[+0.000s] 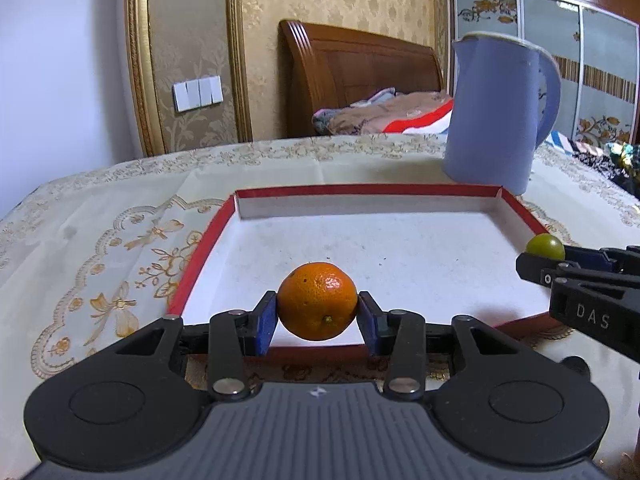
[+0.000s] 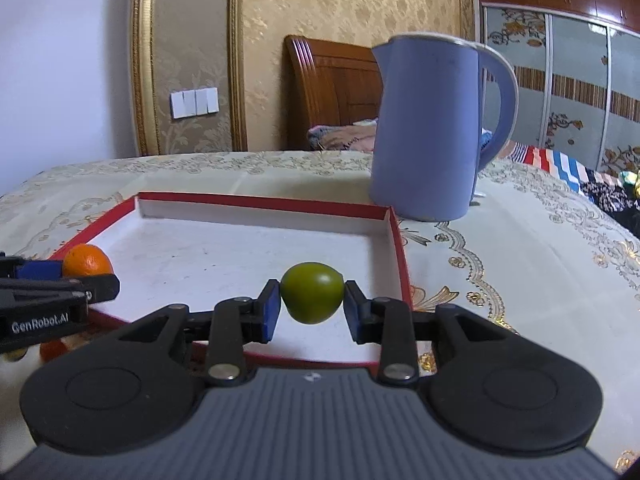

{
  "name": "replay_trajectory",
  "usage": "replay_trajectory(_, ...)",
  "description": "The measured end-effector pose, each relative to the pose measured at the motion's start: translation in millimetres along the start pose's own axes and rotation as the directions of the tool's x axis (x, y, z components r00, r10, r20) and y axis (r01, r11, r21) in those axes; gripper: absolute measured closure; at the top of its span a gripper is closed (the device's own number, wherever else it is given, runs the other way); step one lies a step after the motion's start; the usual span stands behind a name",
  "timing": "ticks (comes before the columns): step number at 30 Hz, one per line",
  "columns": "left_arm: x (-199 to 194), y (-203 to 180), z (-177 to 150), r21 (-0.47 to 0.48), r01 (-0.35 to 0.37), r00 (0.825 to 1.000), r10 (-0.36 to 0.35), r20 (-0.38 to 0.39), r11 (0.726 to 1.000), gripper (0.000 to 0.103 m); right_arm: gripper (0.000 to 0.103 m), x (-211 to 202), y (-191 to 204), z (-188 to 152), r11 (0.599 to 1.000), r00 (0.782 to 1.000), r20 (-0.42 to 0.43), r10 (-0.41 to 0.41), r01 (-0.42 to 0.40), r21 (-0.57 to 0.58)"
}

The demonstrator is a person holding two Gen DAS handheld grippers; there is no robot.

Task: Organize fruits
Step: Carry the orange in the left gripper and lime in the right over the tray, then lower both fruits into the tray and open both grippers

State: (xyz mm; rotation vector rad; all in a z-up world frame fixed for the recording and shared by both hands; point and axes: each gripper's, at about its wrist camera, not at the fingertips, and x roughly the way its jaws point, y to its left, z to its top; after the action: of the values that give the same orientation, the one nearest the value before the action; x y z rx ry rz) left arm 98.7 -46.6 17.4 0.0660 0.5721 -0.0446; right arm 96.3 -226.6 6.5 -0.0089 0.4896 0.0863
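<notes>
A shallow red-edged tray [image 1: 208, 240] with a bare white floor is taken as the landmark; it lies on a cream embroidered tablecloth [image 1: 100, 240], and a blue jug [image 1: 496, 112] stands just behind its far right corner. Beyond the tray a wooden headboard [image 1: 360, 68] and patterned wallpaper are seen. An orange [image 1: 317, 301] is clamped by the left gripper [image 1: 317, 312] above the tray's near edge, toward its left side, its sides pinched between the blue pads [image 1: 264, 320]. A smaller green fruit [image 2: 312, 293] is gripped likewise by the right gripper [image 2: 312, 308] over the tray's near right part. Both fruits are judged light, round and fairly firm, with smooth skin that could roll or slip, so they are best held across the widest part with moderate pressure, as bruising is possible. A further orange fruit [image 2: 50, 351] is glimpsed outside the tray's near left corner
</notes>
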Motion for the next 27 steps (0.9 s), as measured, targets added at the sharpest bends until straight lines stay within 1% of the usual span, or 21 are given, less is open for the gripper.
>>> replay_trajectory(4, 12, -3, 4, 0.013, -0.019, 1.0, 0.019, -0.013, 1.0, 0.061, 0.071, 13, 3, 5, 1.0, 1.0, -0.024, -0.013, 0.012, -0.007)
replay_trajectory(12, 29, -7, 8, 0.02, -0.024, 0.999, 0.025, -0.037, 1.0, 0.061, 0.071, 44, 0, 11, 1.0, 0.994, -0.112, -0.017, 0.018, 0.015)
replay_trajectory(19, 39, -4, 9, 0.003, -0.024, 0.998, 0.025, -0.06, 1.0, 0.061, 0.071, 54, 1, 11, 1.0, 0.991, -0.136, -0.018, 0.019, 0.006)
replay_trajectory(27, 44, -5, 7, 0.019, -0.033, 0.998, 0.034, -0.047, 0.999, 0.061, 0.071, 56, 4, 9, 0.999, 0.991, -0.13, -0.032, 0.031, -0.012)
